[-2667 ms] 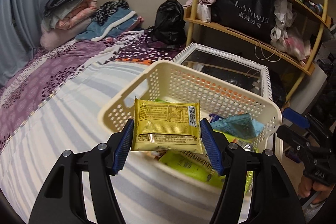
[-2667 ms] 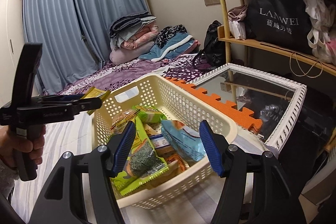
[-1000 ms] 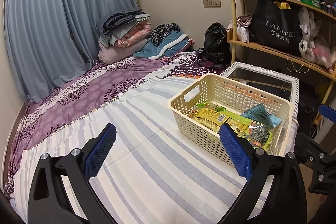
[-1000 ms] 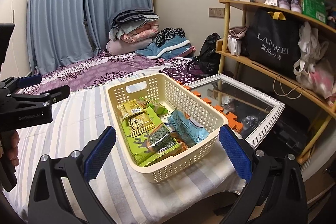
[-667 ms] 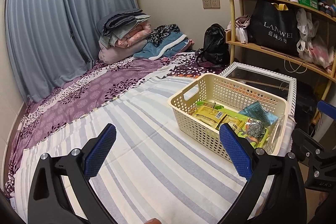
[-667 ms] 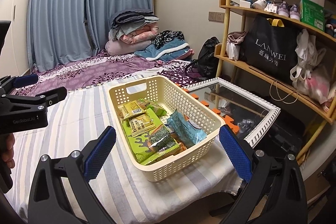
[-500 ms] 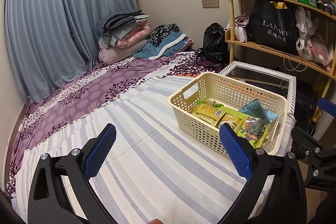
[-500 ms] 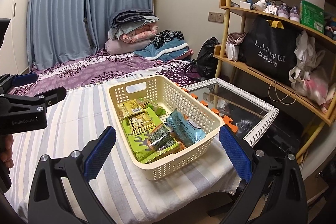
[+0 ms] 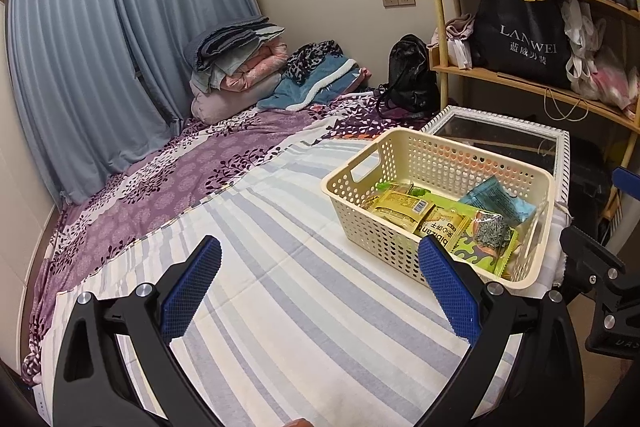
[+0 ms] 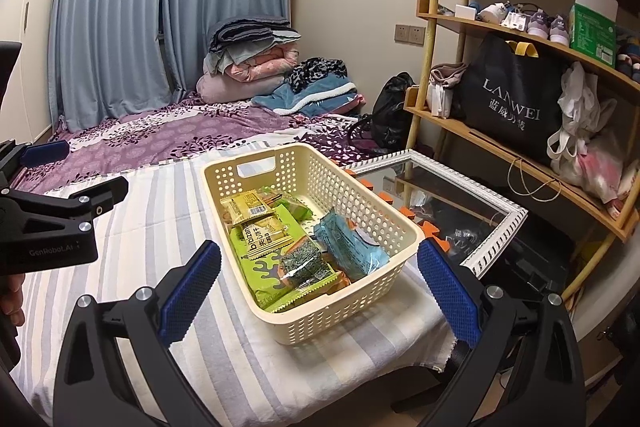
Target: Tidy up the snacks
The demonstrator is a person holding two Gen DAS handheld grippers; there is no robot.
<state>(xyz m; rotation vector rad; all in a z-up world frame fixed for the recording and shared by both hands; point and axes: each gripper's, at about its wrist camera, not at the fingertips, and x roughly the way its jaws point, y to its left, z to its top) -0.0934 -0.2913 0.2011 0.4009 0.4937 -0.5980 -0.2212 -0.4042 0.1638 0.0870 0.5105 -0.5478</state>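
Both my left gripper (image 9: 320, 285) and right gripper (image 10: 318, 285) hang wide open and hold nothing, drawn well back from the cream basket (image 10: 372, 205) on the striped bedspread (image 9: 280, 307). The snack packets (image 10: 280, 239) all lie inside it, toward my right, and I see none loose on the cloth. I judge the sorting is at its end; any next move calls only for checking for stray packets or tidying those in the basket.

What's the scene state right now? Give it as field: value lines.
surface: striped bed cover
container: cream perforated basket, upright, near the bed's corner
contents: yellow packet, large green packet, blue packet, seaweed-print packet, all inside the basket
loose snacks on cover: none visible
left gripper: open, empty, clear of the basket
right gripper: open, empty, in front of the basket
beside bed: white-framed mirror lying flat, wooden shelf
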